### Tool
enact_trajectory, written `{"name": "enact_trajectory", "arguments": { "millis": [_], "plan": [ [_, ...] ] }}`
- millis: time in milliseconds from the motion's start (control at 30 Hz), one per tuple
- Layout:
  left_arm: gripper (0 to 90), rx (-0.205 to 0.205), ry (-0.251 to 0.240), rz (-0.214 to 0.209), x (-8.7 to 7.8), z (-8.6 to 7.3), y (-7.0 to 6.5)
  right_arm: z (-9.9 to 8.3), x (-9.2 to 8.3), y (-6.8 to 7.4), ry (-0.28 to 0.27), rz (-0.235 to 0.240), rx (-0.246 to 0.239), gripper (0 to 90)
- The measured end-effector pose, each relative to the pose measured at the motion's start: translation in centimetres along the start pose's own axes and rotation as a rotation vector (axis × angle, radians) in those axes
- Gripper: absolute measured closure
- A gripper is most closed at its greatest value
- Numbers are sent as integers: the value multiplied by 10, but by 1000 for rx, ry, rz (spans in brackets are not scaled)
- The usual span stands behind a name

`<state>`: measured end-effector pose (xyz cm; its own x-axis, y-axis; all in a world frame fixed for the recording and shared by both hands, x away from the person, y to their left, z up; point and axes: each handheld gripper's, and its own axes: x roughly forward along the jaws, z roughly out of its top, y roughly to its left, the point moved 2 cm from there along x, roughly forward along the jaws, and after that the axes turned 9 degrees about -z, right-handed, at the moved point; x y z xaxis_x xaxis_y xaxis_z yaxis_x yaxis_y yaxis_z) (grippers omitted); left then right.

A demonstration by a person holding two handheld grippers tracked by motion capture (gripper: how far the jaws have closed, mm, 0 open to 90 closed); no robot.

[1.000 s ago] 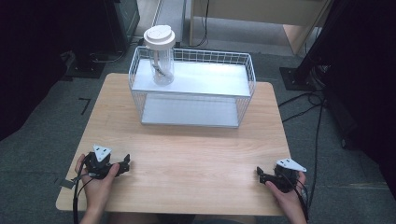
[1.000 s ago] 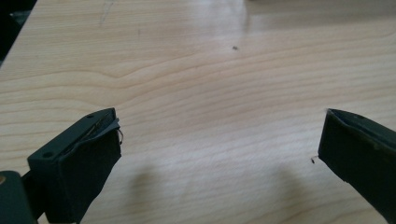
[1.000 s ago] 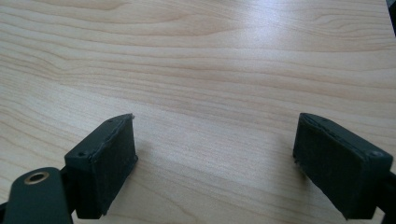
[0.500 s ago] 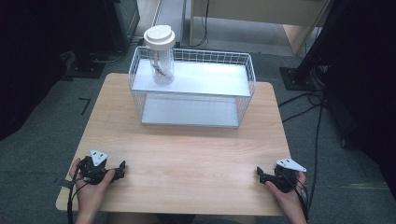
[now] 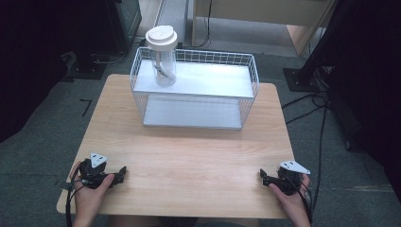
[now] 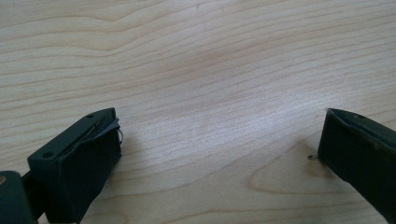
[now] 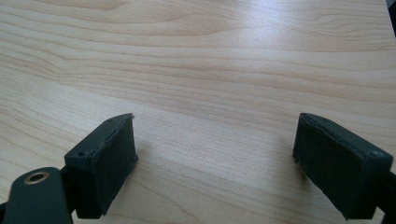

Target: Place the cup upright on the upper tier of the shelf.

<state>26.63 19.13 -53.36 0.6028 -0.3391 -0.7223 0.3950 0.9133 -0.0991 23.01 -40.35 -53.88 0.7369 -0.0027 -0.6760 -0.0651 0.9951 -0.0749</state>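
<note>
**A:** What's nearest you?

**B:** My left gripper (image 5: 122, 171) rests at the near left corner of the table (image 5: 189, 156), jaws spread wide with bare wood between them. My right gripper (image 5: 263, 176) sits at the near right corner, jaws just as far apart, holding nothing.

**A:** And the thing you'd go for?

**B:** The clear jar (image 5: 163, 61) with the white lid stands upright at the far left end of the wire basket (image 5: 246, 90), on its upper shelf, well apart from both grippers.

**A:** What could go wrong?

**B:** I judge the jar tall and smooth. If I reach over the basket's wire rim and clip it, or pinch the jar too high, it may tip or slip.

**A:** Anything changed?

**B:** My left gripper has drawn back toward the near edge since a second ago; my right one and the jar are unmoved.
</note>
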Motion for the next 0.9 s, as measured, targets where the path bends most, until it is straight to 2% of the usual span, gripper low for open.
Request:
{"name": "enact_trajectory", "arguments": {
  "millis": [600,733,900],
  "plan": [
    [0,5,3,-8,0,0,0,0,0,0,0,0,1,130],
    [0,-24,-2,20,4,4,-3,0,0,0,0,0,0,130],
    [0,-22,-4,17,5,4,-4,0,0,0,0,0,1,130]
  ]
}}
